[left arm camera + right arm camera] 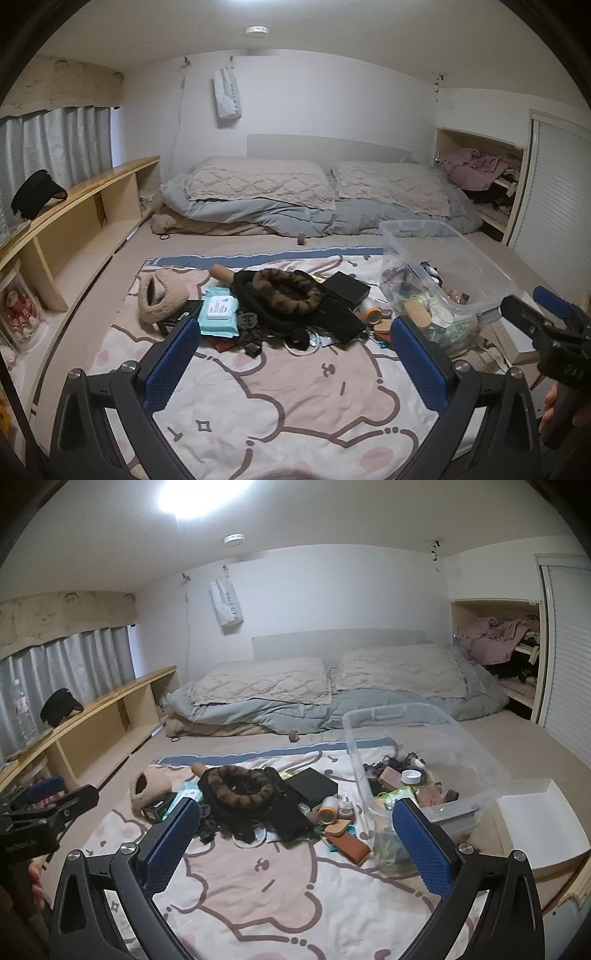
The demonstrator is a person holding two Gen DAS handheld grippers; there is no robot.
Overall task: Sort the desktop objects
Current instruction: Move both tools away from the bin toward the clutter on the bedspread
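Note:
A pile of small objects lies on a pink cartoon blanket (pixel 258 398): a black hat with a leopard fur band (pixel 286 291), a teal wipes pack (pixel 218 310), a beige fuzzy bag (pixel 162 299), a black box (pixel 349 286), an orange-capped bottle (pixel 328 806) and a brown case (pixel 351 843). A clear plastic bin (pixel 443 258) at the right holds several items. My left gripper (pixel 291 336) is open and empty, hovering short of the pile. My right gripper (pixel 295 818) is open and empty, also short of the pile.
A white shallow box (pixel 535 812) sits right of the bin. Pillows and a grey duvet (pixel 314 210) lie behind. A wooden shelf (pixel 85 210) runs along the left. A closet with clothes (pixel 509 646) is at the back right.

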